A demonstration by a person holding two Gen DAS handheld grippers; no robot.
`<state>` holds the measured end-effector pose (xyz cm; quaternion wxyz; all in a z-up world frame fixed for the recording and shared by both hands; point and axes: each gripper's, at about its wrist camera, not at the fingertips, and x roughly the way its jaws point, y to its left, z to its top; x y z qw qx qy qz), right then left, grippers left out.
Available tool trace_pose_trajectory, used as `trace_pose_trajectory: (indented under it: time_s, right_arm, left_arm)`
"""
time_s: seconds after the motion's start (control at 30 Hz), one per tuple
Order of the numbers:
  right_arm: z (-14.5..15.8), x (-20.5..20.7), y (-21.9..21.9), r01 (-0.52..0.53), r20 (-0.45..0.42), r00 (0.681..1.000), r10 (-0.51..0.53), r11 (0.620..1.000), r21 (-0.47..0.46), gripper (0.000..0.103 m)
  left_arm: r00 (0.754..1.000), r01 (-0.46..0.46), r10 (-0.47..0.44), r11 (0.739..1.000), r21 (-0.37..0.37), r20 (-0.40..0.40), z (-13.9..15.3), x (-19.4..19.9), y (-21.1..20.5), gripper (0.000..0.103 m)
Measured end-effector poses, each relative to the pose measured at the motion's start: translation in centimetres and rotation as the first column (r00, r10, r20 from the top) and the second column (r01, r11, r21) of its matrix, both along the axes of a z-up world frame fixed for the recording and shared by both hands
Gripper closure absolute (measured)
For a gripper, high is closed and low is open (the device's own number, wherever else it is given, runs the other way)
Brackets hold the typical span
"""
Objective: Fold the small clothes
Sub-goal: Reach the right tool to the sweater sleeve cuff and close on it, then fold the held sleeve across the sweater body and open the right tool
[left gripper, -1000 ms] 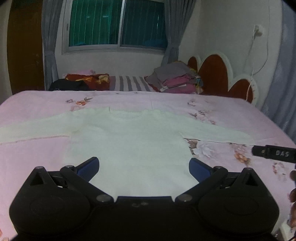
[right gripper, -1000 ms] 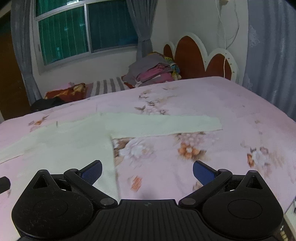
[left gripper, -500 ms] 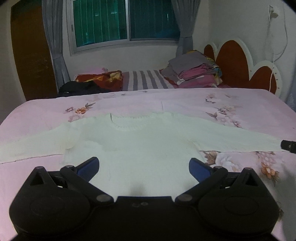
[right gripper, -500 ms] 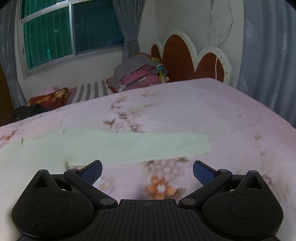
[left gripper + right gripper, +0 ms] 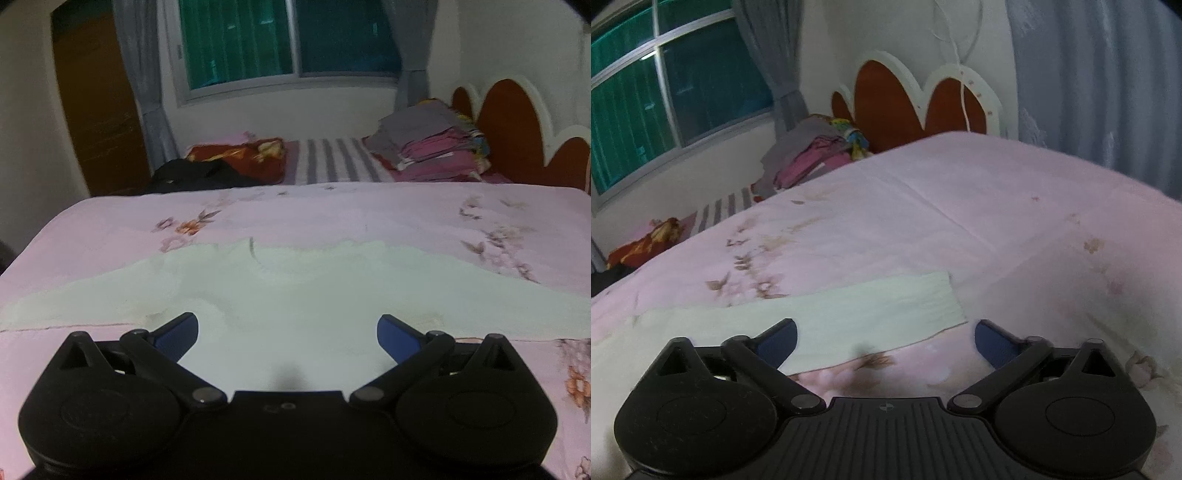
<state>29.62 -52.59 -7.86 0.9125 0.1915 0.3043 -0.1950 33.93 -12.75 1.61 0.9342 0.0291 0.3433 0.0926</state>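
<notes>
Sweater (image 5: 295, 306), pale and long-sleeved, lies flat on the pink floral bedspread (image 5: 332, 214). Only the left wrist view shows its body, neckline and both sleeves spreading sideways; the right wrist view shows just one sleeve (image 5: 849, 314) with its cuff end. Left gripper (image 5: 287, 334) tilts down over the sweater's body, jaws apart, nothing between them. Right gripper (image 5: 885, 339) tilts down over the cuff, jaws closing but apart, the sleeve's end lying below and between them, not pinched.
</notes>
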Motion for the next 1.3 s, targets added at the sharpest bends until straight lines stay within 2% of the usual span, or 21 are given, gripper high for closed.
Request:
trace_pose_trajectory:
  time_s: [0.03,0.07,0.23,0.3,0.37,0.43,0.5,0.6,0.7,0.77,0.8,0.87,1.07,1.2,1.3]
  right_arm:
    - [-0.6,0.4,-0.7,0.010,-0.022,1.000,-0.010,1.000,0.020,0.052]
    - [-1.4,0.8,-1.5,0.026,-0.046,0.999,-0.024,0.998,0.049,0.052]
    - [-3.6,1.1,-4.4,0.074,-0.060,0.996,-0.065,0.985,0.159,0.052]
    - [-4.4,1.2,-5.1,0.086,-0.061,0.995,-0.075,0.976,0.199,0.052]
    - [-4.6,1.2,-5.6,0.083,-0.038,0.996,-0.076,0.972,0.219,0.053]
    - [-4.9,1.4,-6.0,0.080,-0.024,0.997,-0.076,0.966,0.245,0.074]
    - [-5.3,1.4,-6.5,0.097,-0.016,0.995,-0.096,0.957,0.274,0.077]
    - [-5.4,1.3,-7.2,0.110,0.000,0.993,-0.116,0.945,0.309,0.077]
    - [-5.2,1.3,-7.3,0.111,-0.001,0.993,-0.116,0.947,0.300,0.077]
    - [-4.7,1.5,-7.0,0.101,-0.014,0.995,-0.101,0.957,0.271,0.099]
    - [-4.4,1.7,-6.8,0.090,-0.018,0.996,-0.088,0.961,0.262,0.102]
    - [-3.5,2.0,-6.0,0.065,-0.006,0.998,-0.066,0.971,0.231,0.102]
    - [-0.5,3.0,-1.9,-0.032,0.035,0.999,0.026,0.985,0.171,0.102]
    - [1.7,3.9,3.7,-0.148,0.053,0.988,0.142,0.981,0.123,0.102]
    - [2.6,5.1,9.0,-0.244,0.058,0.969,0.239,0.966,0.089,0.102]
  left_arm:
    - [1.000,-0.009,0.009,1.000,0.003,-0.007,-0.1,0.1,0.1,0.000]
    - [1.000,-0.017,0.017,1.000,0.005,-0.013,-0.2,0.3,0.2,0.000]
    - [0.999,-0.048,0.048,0.999,-0.004,-0.020,-0.4,0.2,1.0,0.000]
    - [0.998,-0.061,0.061,0.998,-0.020,-0.023,-0.5,0.1,1.5,0.000]
    - [0.997,-0.073,0.073,0.997,-0.004,-0.033,-0.6,0.0,2.1,0.000]
    - [0.996,-0.074,0.075,0.997,0.023,-0.046,-0.8,-0.1,2.5,0.000]
    - [0.994,-0.095,0.096,0.995,0.025,-0.042,-0.9,-0.5,3.3,0.000]
    - [0.989,-0.147,0.147,0.989,-0.019,-0.036,-0.7,-1.3,5.2,0.000]
    - [0.984,-0.173,0.170,0.983,-0.069,-0.043,-0.7,-1.9,7.1,0.000]
    - [0.986,-0.161,0.158,0.984,-0.076,-0.046,-0.6,-2.3,8.2,0.000]
    - [0.988,-0.153,0.150,0.986,-0.071,-0.046,-0.6,-2.4,8.6,0.000]
    - [0.987,-0.156,0.153,0.986,-0.055,-0.041,-0.6,-2.8,9.5,0.000]
    - [0.992,-0.117,0.110,0.988,-0.103,-0.066,-1.7,-3.3,12.3,0.000]
    - [0.994,-0.091,0.085,0.991,-0.100,-0.065,-2.6,-3.0,14.1,0.000]
    - [0.995,-0.071,0.066,0.996,-0.062,-0.074,-3.4,-2.3,15.4,0.000]
